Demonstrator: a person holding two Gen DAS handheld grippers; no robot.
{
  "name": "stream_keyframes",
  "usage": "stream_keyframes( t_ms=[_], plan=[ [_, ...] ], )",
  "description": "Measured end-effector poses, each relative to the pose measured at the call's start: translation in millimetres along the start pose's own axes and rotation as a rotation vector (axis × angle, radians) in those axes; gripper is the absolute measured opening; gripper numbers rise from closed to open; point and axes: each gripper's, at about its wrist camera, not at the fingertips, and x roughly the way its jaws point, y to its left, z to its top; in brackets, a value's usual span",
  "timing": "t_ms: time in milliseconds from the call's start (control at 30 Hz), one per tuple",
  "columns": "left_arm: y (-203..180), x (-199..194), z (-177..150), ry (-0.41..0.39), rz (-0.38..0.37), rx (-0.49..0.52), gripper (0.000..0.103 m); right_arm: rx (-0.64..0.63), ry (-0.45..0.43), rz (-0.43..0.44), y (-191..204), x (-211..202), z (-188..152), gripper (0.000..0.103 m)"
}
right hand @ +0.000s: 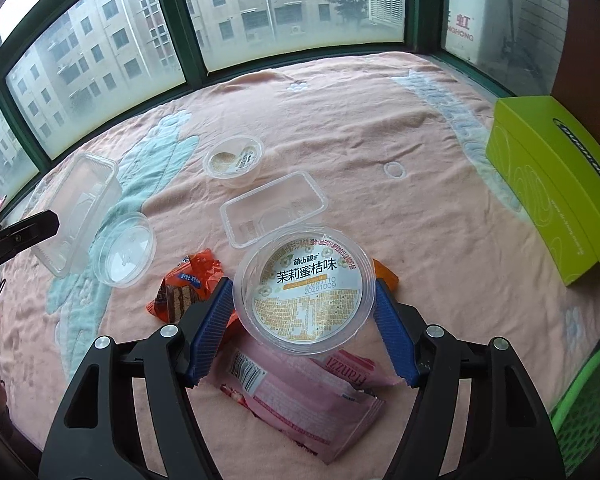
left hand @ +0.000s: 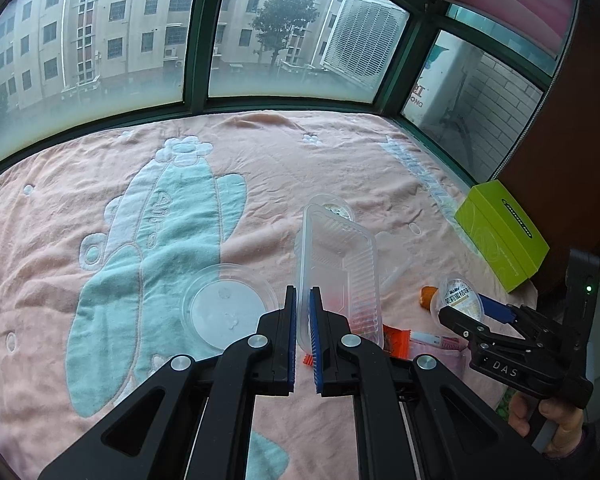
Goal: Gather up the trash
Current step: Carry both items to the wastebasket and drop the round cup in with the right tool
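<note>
Though clamped, clear jelly cup (right hand: 306,292): round, foil-lidded, printed yellow and white.

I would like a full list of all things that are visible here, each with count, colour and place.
Rectangular tray: 2, clear plastic; one held up by the left claw, one lying flat mid-blanket.
Round lid: 1, clear; on the blanket beside the held tray.
Jelly cup: 1, clear with white and yellow label; between the right claw's fingers.
Second cup: 1, clear, beige label; farther back on the blanket.
Snack wrapper: 1, orange; left of the jelly cup.
Pink wrapper: 1; under the jelly cup.
Box: 1, lime green; right edge.
Basket: 1, green; lower right corner.
Blanket: 1, pink with teal pattern.
Left claw: black, blue pads.
Right claw: black, blue pads.
</note>
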Motion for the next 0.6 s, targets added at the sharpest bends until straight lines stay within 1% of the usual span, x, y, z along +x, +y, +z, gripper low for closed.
stream_keyframes(
  t_ms=[267, 600],
  plan=[
    [-27, -14, -4, -0.017, -0.021, 0.016, 0.006, 0.016, -0.058, -0.023, -4, -48, -18, 0.069],
    [-65, -26, -19, -0.02, -0.056, 0.056, 0.006, 0.042, -0.118, -0.073, -15, -97, -45, 0.069]
  ],
)
